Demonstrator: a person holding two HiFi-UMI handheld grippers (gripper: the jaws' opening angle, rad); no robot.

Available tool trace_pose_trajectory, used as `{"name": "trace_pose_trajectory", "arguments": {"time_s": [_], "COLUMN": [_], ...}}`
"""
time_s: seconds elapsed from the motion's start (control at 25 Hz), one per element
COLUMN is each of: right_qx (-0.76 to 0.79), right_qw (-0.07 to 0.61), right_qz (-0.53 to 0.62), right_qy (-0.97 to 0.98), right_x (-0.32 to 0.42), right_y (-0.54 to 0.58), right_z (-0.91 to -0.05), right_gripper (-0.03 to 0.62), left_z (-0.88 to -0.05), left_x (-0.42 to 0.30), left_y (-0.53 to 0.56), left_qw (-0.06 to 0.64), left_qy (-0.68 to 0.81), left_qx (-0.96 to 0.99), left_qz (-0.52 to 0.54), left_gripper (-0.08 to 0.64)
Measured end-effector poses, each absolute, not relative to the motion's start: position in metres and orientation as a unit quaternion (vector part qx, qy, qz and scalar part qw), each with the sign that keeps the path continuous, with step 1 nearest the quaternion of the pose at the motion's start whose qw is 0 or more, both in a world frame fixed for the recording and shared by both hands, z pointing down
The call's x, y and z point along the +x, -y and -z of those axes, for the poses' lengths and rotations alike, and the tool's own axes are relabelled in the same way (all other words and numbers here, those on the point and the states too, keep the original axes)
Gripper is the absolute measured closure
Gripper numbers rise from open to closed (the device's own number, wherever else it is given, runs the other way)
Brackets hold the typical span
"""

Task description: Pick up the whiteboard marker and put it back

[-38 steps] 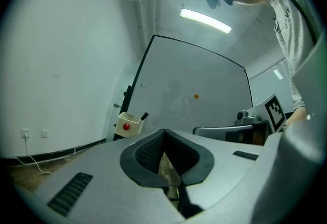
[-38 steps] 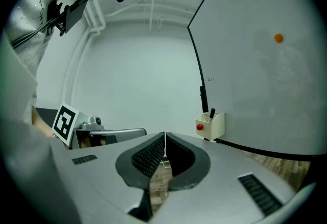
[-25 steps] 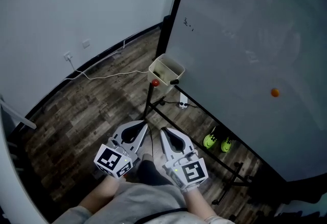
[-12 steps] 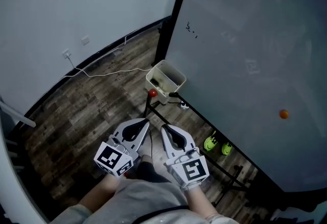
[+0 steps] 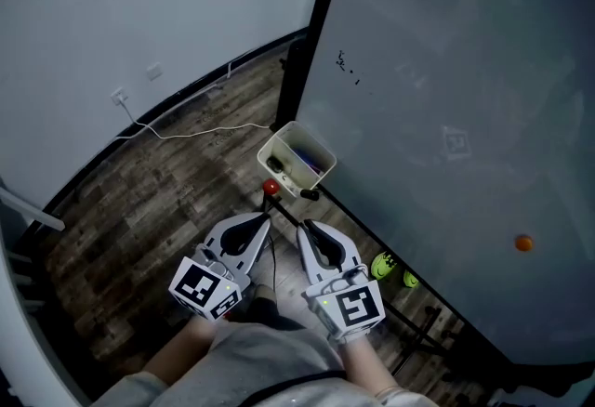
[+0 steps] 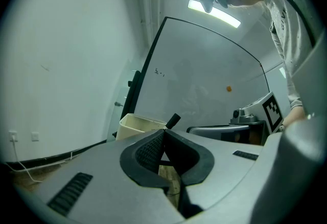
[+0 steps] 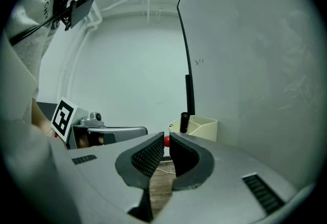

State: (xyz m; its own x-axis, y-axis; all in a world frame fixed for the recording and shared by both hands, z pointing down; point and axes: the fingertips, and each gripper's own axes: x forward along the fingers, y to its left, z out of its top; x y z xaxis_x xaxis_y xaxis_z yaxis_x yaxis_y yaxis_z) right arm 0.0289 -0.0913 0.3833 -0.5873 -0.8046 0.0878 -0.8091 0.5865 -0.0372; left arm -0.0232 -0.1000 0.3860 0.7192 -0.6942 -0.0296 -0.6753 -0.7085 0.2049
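A cream box (image 5: pixel 296 158) hangs on the whiteboard's stand, with marker-like things inside; one looks blue. A black marker (image 6: pixel 172 120) sticks up from the box's rim, also visible in the right gripper view as the marker (image 7: pixel 184 122). My left gripper (image 5: pixel 264 225) and right gripper (image 5: pixel 303 227) are held side by side just short of the box, pointing at it. The left gripper (image 6: pixel 164 132) has its tips touching with nothing between them. The right gripper (image 7: pixel 167 138) shows only a hairline gap and holds nothing.
The large whiteboard (image 5: pixel 446 71) fills the right side, with an orange magnet (image 5: pixel 524 243) on it. A red knob (image 5: pixel 270 187) sits under the box. Green shoes (image 5: pixel 383 264) lie by the stand's foot. A white cable (image 5: pixel 186 134) runs over the wood floor to a wall outlet (image 5: pixel 121 98).
The box now sits lower in the head view and closer to both grippers' tips. Both grippers keep the same pose and stay shut.
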Motion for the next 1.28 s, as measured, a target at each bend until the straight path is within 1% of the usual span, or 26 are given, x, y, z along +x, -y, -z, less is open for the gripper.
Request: {"name": "trace_pose_trajectory", "arguments": {"time_s": [0.32, 0.36, 0.4, 0.44, 0.64, 0.8, 1.08, 1.28], "right_qx": [0.450, 0.447, 0.443, 0.440, 0.433, 0.425, 0.418, 0.420], "right_qw": [0.020, 0.019, 0.017, 0.015, 0.008, 0.020, 0.000, 0.008], "right_qz": [-0.038, -0.041, -0.042, -0.043, -0.040, -0.046, -0.065, -0.077], "right_qy": [0.892, 0.894, 0.895, 0.897, 0.901, 0.904, 0.906, 0.904], "right_x": [0.042, 0.043, 0.044, 0.044, 0.043, 0.040, 0.033, 0.035], "right_y": [0.125, 0.127, 0.128, 0.129, 0.133, 0.135, 0.142, 0.144], "right_z": [-0.385, -0.385, -0.384, -0.383, -0.380, -0.381, -0.370, -0.376], "right_gripper": [0.568, 0.556, 0.520, 0.505, 0.495, 0.484, 0.483, 0.483], "left_z": [-0.393, -0.393, -0.393, -0.392, -0.395, -0.395, -0.395, -0.393], "left_x": [-0.013, -0.012, -0.010, -0.009, -0.007, -0.006, -0.008, -0.008], "left_y": [0.131, 0.134, 0.136, 0.137, 0.138, 0.138, 0.141, 0.148], "left_qw": [0.085, 0.085, 0.085, 0.085, 0.086, 0.091, 0.096, 0.097], "left_qy": [0.376, 0.377, 0.378, 0.379, 0.381, 0.380, 0.373, 0.366], "left_qx": [0.921, 0.921, 0.920, 0.920, 0.919, 0.919, 0.922, 0.925], "left_qz": [0.053, 0.053, 0.054, 0.055, 0.054, 0.051, 0.043, 0.040], "left_gripper": [0.545, 0.545, 0.545, 0.545, 0.545, 0.545, 0.545, 0.545]}}
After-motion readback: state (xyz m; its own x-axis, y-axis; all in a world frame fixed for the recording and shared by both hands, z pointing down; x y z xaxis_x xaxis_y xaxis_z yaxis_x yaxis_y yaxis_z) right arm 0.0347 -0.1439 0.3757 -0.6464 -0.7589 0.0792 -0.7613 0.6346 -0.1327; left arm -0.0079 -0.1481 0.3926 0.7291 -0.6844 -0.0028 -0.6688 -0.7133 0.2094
